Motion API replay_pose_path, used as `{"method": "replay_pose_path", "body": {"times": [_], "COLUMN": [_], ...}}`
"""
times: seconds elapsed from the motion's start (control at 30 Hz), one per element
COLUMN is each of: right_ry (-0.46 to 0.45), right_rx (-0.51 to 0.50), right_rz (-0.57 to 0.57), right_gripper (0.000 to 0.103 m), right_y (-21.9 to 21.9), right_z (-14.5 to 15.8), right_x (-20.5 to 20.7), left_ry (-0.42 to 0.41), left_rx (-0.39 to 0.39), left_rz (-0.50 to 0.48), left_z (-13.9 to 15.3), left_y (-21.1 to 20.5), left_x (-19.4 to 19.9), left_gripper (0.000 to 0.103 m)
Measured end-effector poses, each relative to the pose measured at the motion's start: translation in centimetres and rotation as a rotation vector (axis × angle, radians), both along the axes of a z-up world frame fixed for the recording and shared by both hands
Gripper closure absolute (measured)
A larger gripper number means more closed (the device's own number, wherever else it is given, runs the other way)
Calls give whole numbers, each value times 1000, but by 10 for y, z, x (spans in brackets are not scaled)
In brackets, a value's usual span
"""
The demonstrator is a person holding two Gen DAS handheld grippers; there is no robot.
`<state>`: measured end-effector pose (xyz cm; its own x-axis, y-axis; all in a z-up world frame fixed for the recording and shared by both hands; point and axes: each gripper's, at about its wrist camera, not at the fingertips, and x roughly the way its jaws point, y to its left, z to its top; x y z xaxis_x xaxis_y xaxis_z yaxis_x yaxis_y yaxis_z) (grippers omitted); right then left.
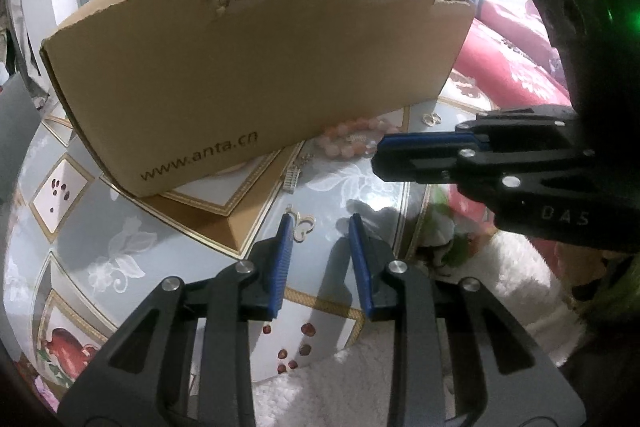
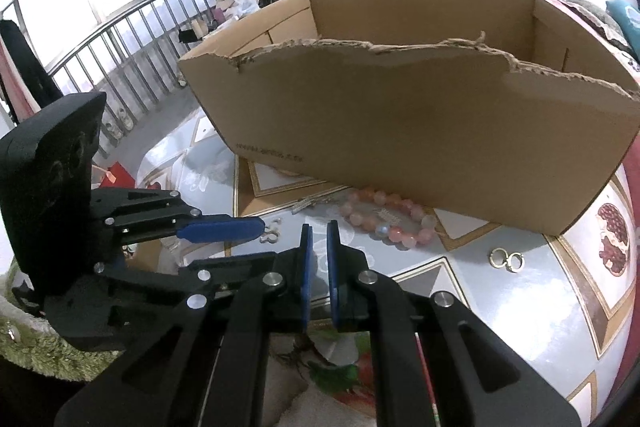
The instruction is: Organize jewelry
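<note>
Nothing looks boxed yet: bead bracelet (image 2: 386, 221), rings (image 2: 507, 259) and clasp (image 1: 301, 225) lie beside the cardboard box (image 2: 420, 131); my left hand-held gripper (image 1: 320, 227) stands narrowly apart, empty, my right hand-held gripper (image 2: 319, 227) nearly closed, empty.

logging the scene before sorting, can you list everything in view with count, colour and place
cardboard box: 1, brown, torn front rim, on table, open top
bead bracelet: 1, pink, on table by box front
rings: 2, gold, side by side, right of bracelet
small clasp-like piece: 1, pale metal, by left gripper's tip
silver chain piece: 1, on table near box
table: 1, grey patterned cover
left gripper: 1, black, blue pads, open, empty
right gripper: 1, black, blue pads, shut, empty
</note>
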<state>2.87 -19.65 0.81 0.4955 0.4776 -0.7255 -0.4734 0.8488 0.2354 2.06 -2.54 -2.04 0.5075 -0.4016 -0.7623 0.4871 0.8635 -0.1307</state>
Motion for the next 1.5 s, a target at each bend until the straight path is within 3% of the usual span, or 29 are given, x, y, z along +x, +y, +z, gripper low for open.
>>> {"method": "replay_pose_path", "body": {"times": [0.4, 0.73, 1.23, 1.33, 1.5], "right_ry": [8, 7, 16, 16, 13], "right_rx": [0, 2, -10, -14, -15], "right_rz": [-9, -2, -1, 3, 4], "right_gripper": [95, 95, 95, 95, 95], "right_y": [1, 1, 6, 7, 7], "right_z": [-2, -3, -8, -10, -8], "right_x": [0, 0, 4, 4, 5], "left_ry": [5, -45, -56, -60, -85], "left_rx": [-37, 57, 122, 127, 140], "left_rz": [6, -45, -297, -321, -313], "left_z": [0, 1, -3, -3, -5], "left_y": [5, 1, 2, -3, -7], "left_x": [8, 3, 17, 18, 13], "left_gripper": [76, 76, 78, 87, 89]}}
